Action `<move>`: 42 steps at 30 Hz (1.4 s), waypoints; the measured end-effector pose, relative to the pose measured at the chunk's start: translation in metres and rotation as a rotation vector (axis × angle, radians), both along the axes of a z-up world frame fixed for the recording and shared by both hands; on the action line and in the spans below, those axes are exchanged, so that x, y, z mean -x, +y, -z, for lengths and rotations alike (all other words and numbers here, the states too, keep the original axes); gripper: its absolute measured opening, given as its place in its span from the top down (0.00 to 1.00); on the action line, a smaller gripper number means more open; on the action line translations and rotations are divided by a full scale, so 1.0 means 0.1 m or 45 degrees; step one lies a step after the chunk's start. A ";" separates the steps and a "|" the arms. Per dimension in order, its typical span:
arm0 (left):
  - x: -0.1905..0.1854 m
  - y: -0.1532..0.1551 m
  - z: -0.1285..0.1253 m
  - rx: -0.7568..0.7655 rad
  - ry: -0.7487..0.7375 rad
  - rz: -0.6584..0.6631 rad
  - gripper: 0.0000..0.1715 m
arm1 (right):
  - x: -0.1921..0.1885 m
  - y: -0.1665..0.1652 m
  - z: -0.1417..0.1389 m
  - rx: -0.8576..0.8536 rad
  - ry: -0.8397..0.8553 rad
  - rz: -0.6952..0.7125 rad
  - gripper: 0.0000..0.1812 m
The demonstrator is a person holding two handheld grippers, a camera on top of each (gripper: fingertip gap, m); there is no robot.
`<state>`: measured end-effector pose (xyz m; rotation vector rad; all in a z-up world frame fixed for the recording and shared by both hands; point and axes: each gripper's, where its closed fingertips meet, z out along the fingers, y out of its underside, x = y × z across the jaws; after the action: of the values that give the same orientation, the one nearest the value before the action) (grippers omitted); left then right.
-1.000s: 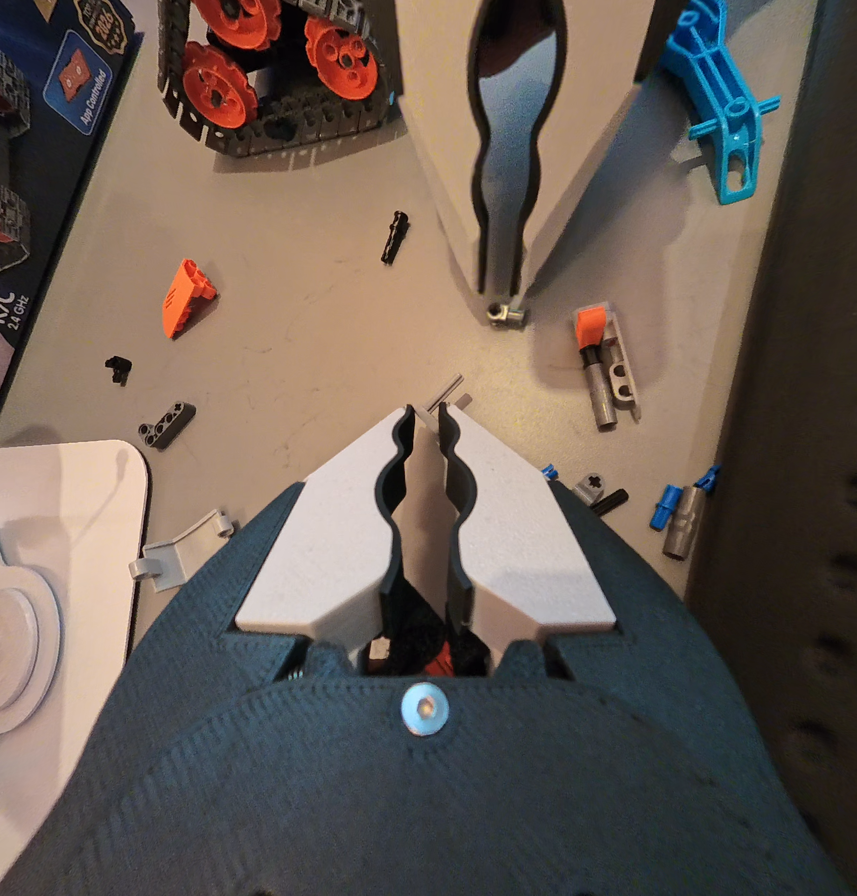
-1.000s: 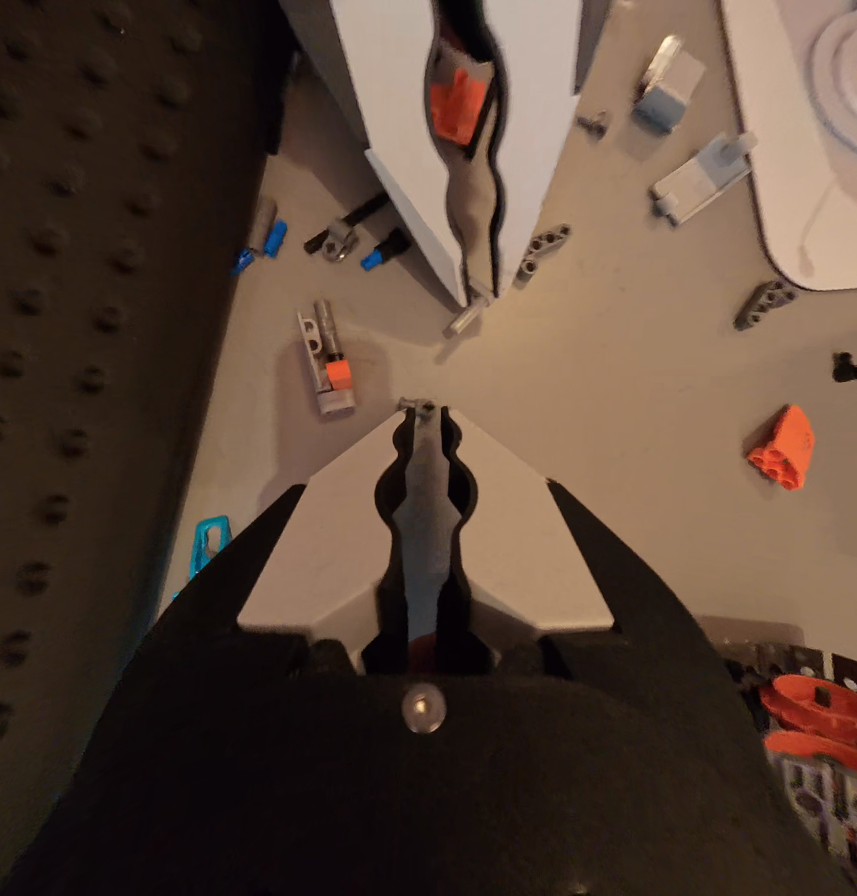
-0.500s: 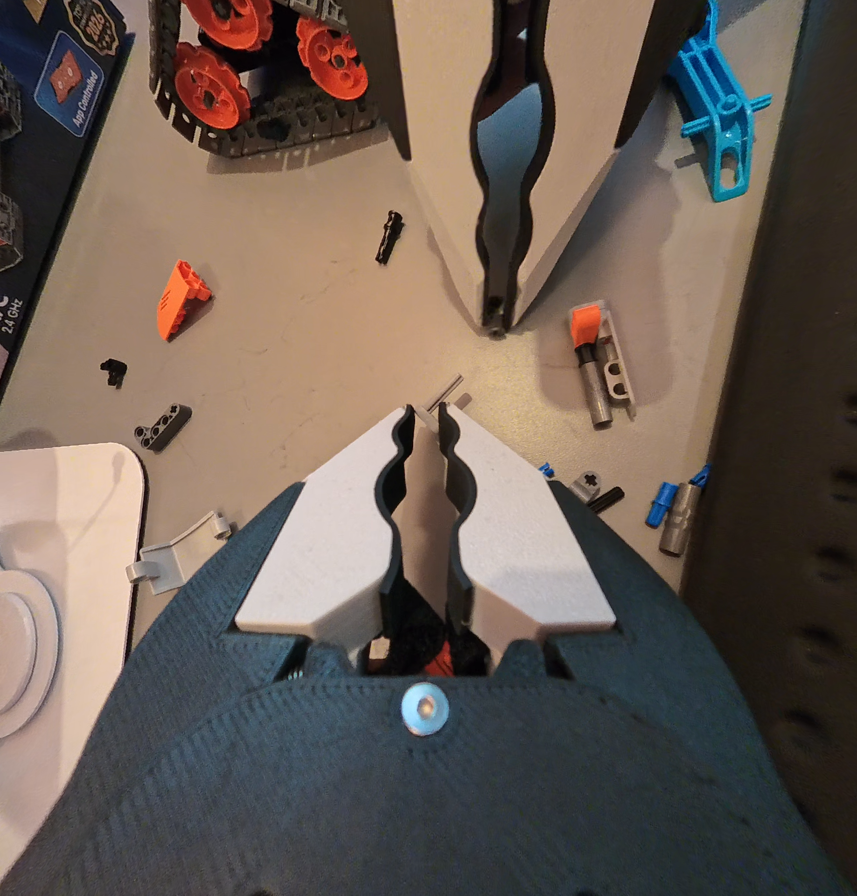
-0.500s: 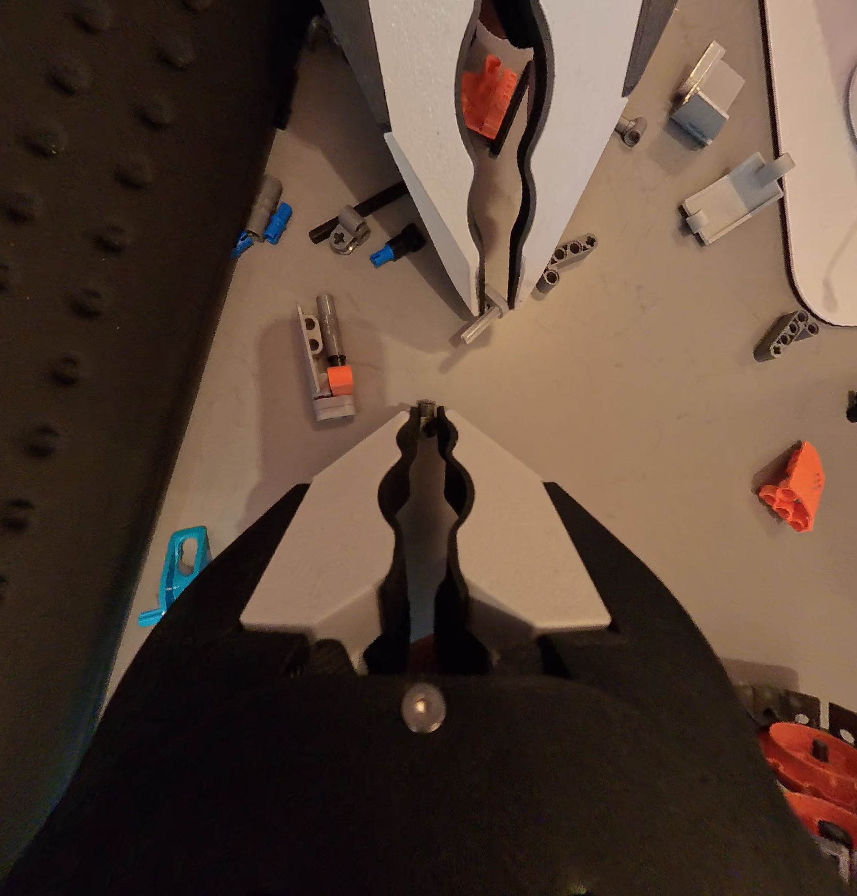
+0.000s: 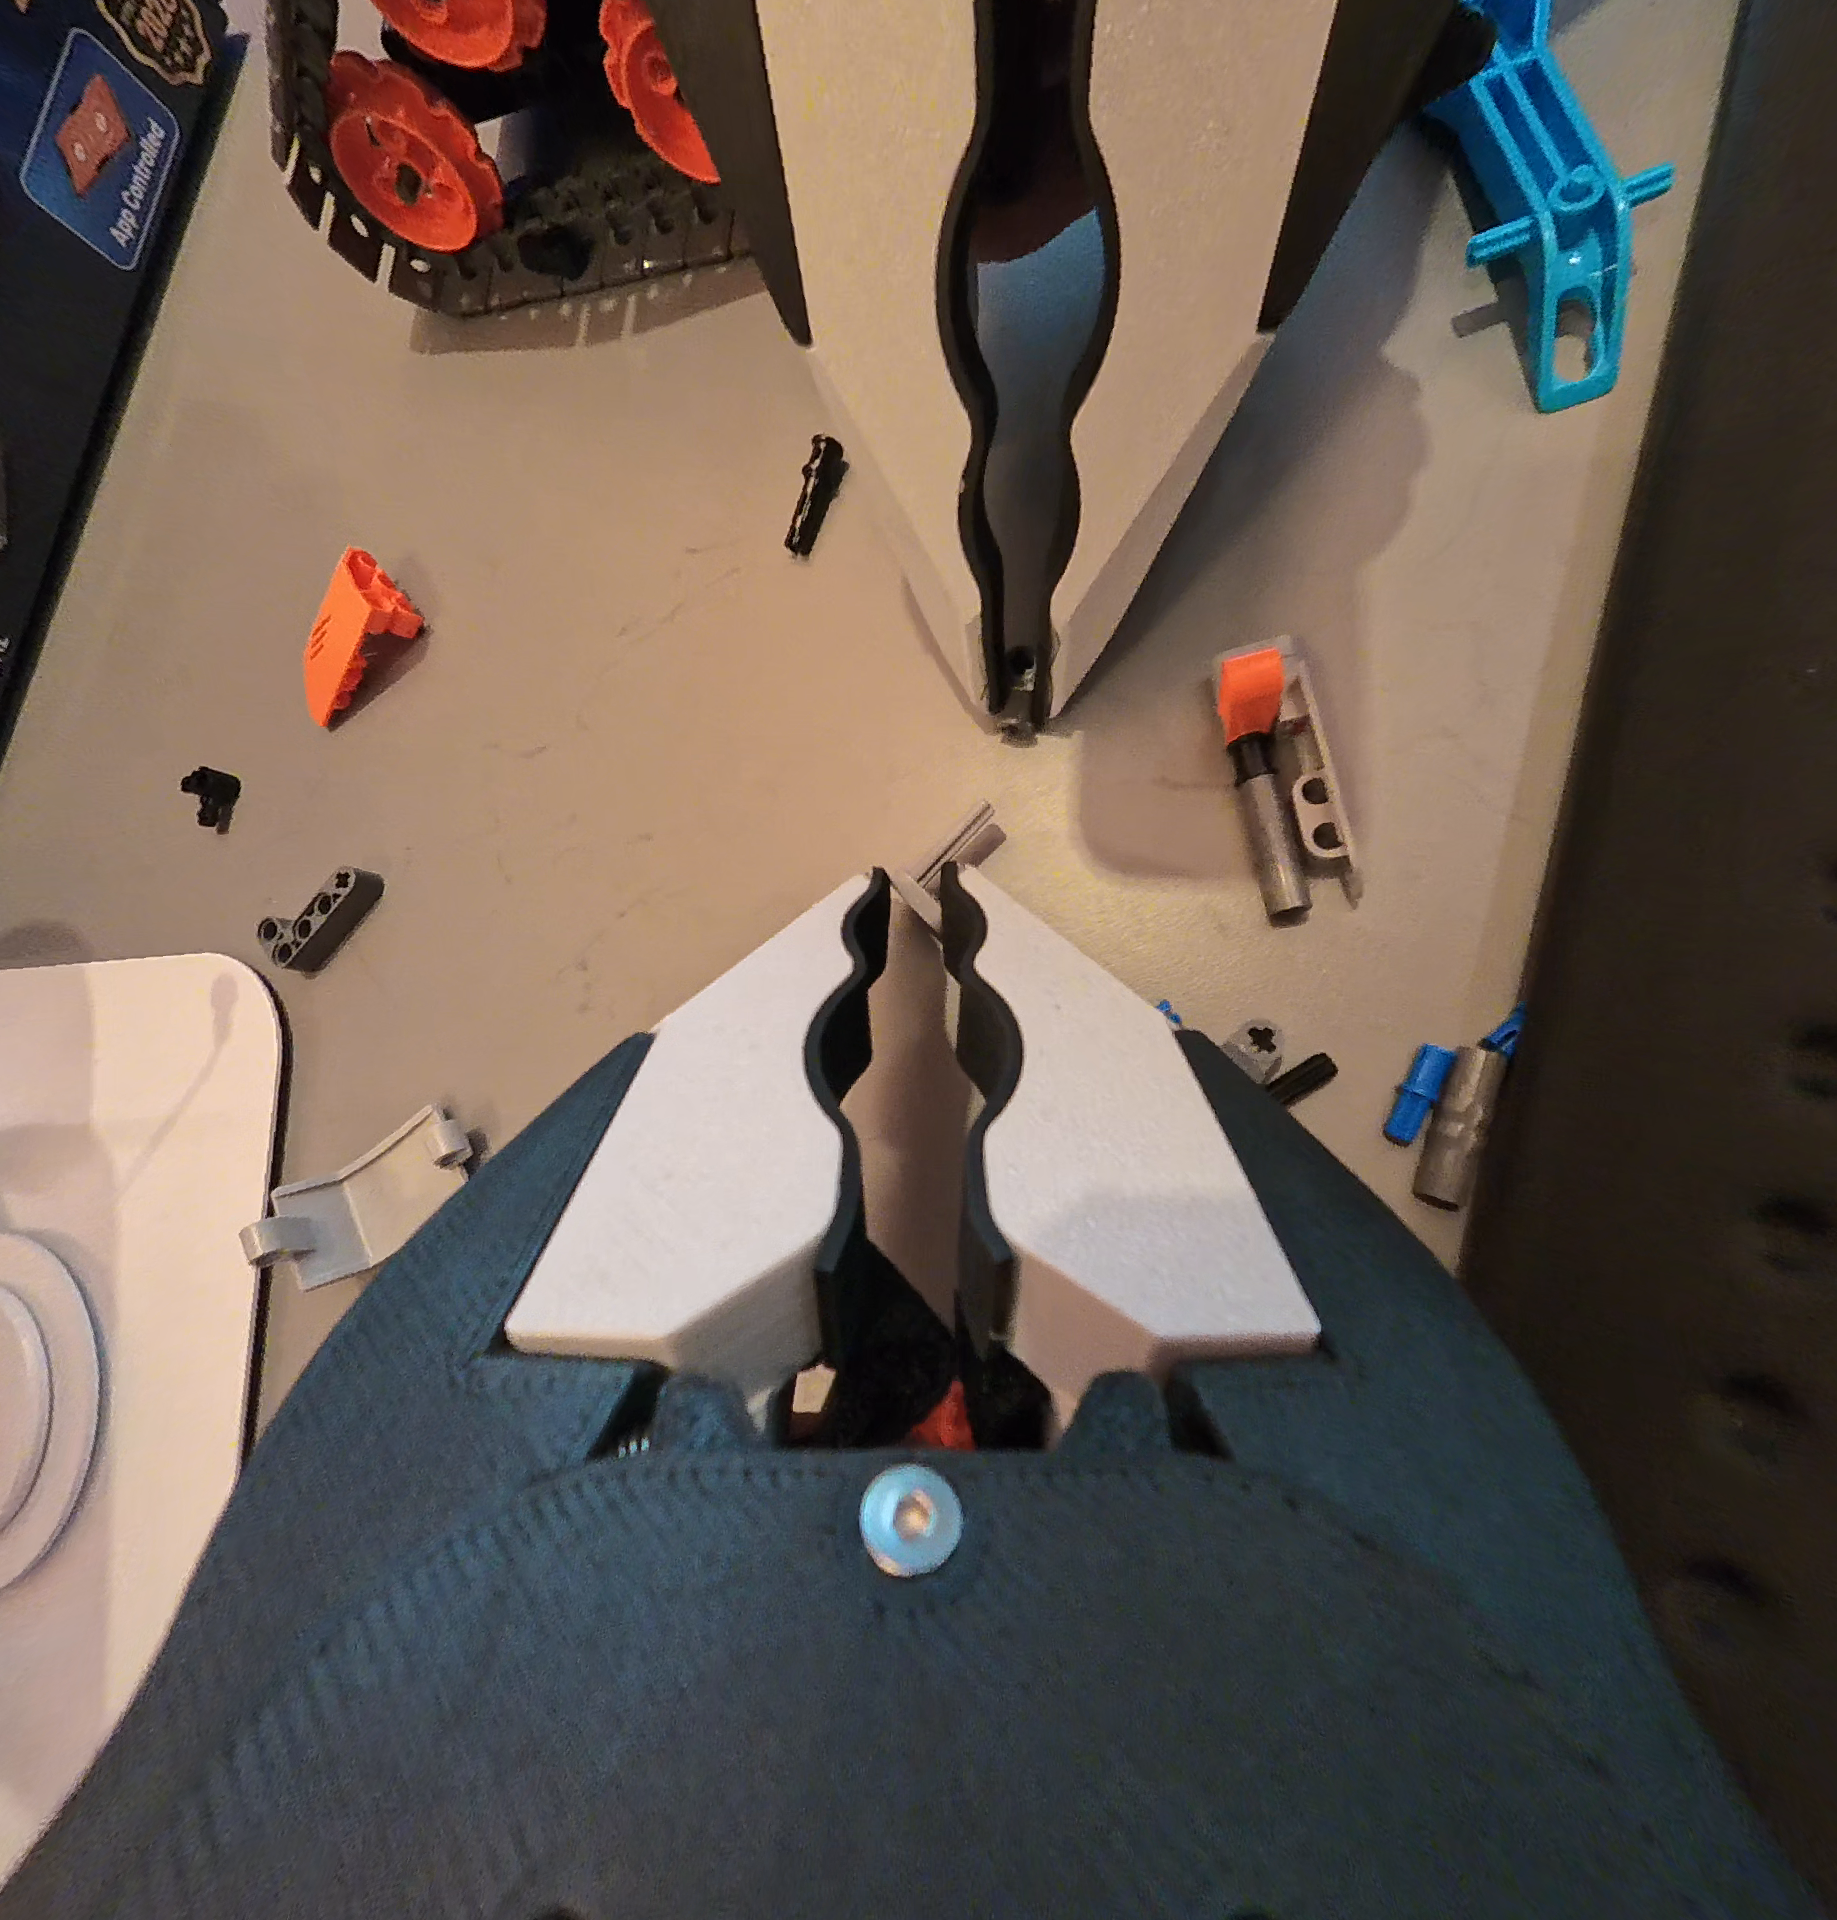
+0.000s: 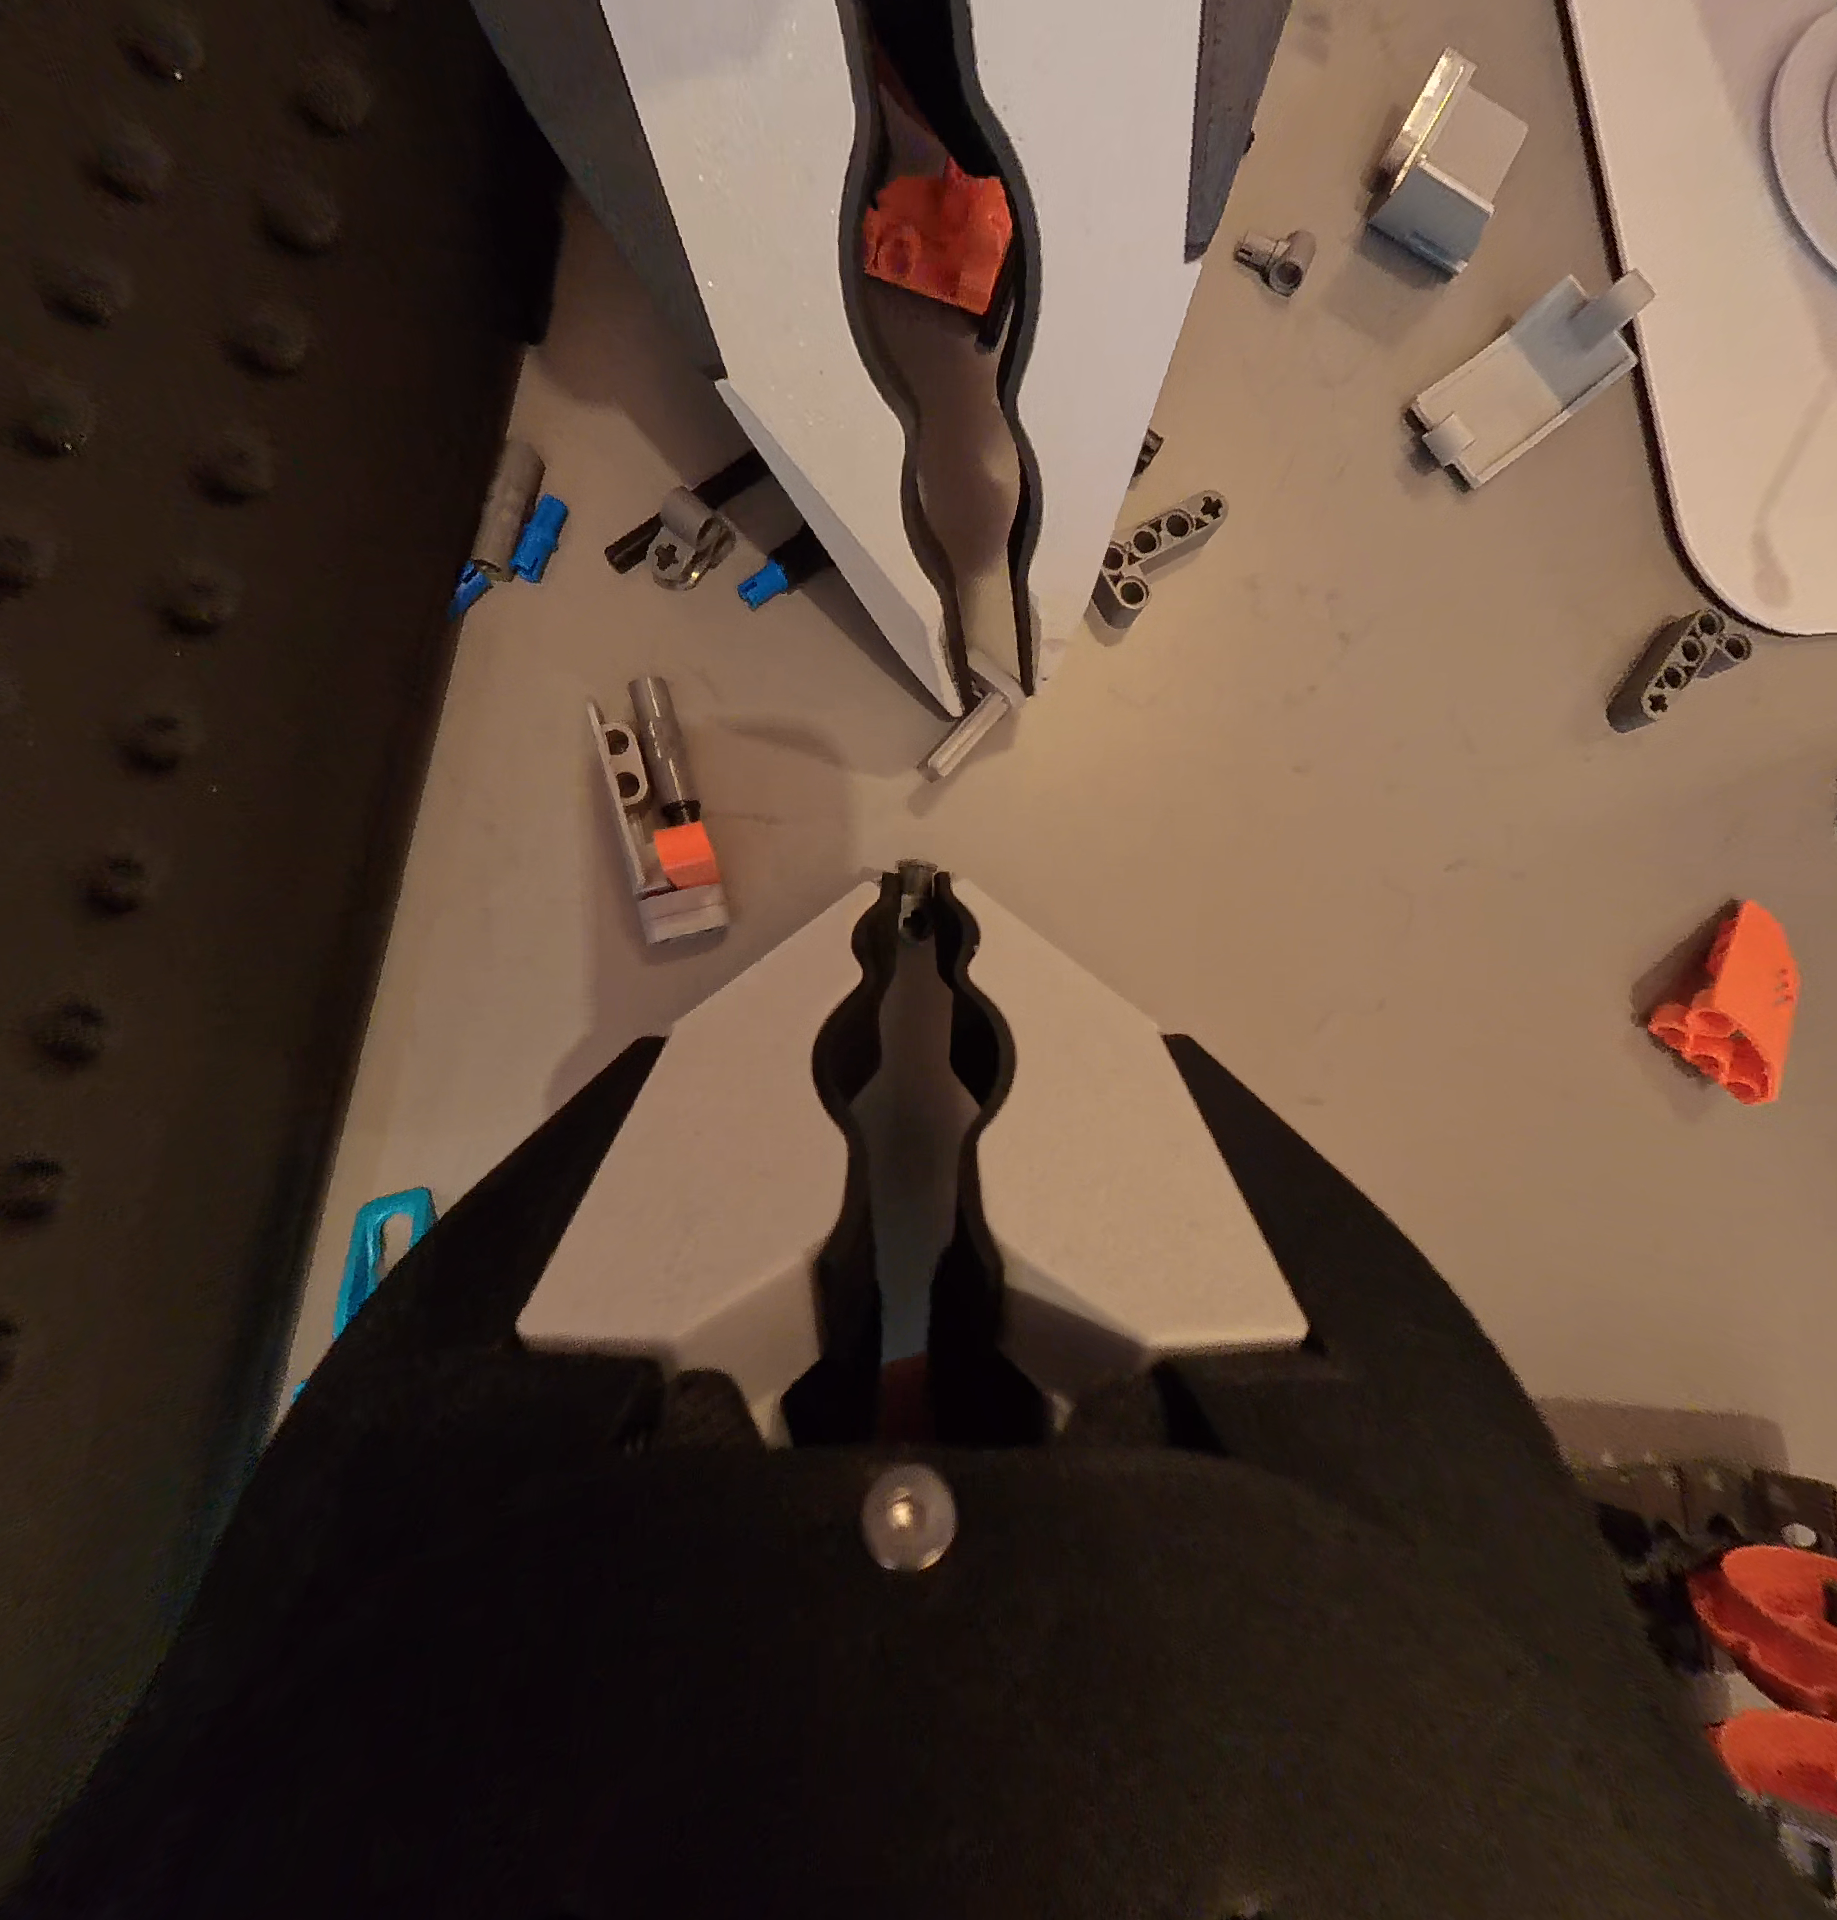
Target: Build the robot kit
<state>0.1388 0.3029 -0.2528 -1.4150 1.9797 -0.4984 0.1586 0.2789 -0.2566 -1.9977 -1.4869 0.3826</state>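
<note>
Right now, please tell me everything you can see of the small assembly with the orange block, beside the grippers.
The assembly lies flat on the beige table. It has a light grey beam with round holes, and beside it a grey cylinder with a black neck that ends in an orange block. It looks like plastic. Neither gripper touches it: the right gripper is nearest, the left gripper a little farther.

Your left gripper [image 5: 914,883] and right gripper [image 6: 914,883] face each other tip to tip over the table [image 5: 602,665]. A short axle [image 5: 961,840] sits at your left gripper's tips; a small connector [image 6: 912,891] sits between your right's. In the left wrist view, the tracked wheels [image 5: 446,177] lie far left, the tray [image 5: 166,1091] near left, the cylinder piece [image 5: 1278,790] right.
</note>
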 end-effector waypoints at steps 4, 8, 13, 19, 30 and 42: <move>0.00 0.02 -0.01 -0.010 -0.007 -0.011 0.95 | 0.02 0.01 0.00 0.000 0.002 0.010 0.98; 0.01 0.03 -0.01 -0.006 -0.006 -0.027 0.95 | 0.03 0.02 0.00 -0.002 -0.001 0.023 0.98; 0.01 0.06 0.01 -0.009 0.000 -0.042 0.95 | 0.05 0.04 0.00 -0.002 0.012 0.033 0.98; -0.01 0.11 0.02 -0.003 -0.013 -0.082 0.95 | 0.06 0.09 0.00 -0.011 0.034 0.066 0.98; -0.05 0.20 0.03 -0.014 -0.040 -0.132 0.95 | 0.02 0.24 0.00 -0.039 0.069 0.171 0.98; -0.09 0.22 0.03 -0.090 -0.026 -0.173 0.95 | 0.02 0.31 -0.01 -0.028 0.112 0.225 0.98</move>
<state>0.1480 0.3249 -0.2558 -1.4821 1.8523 -0.3768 0.1564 0.3099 -0.2556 -2.0486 -1.2449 0.3723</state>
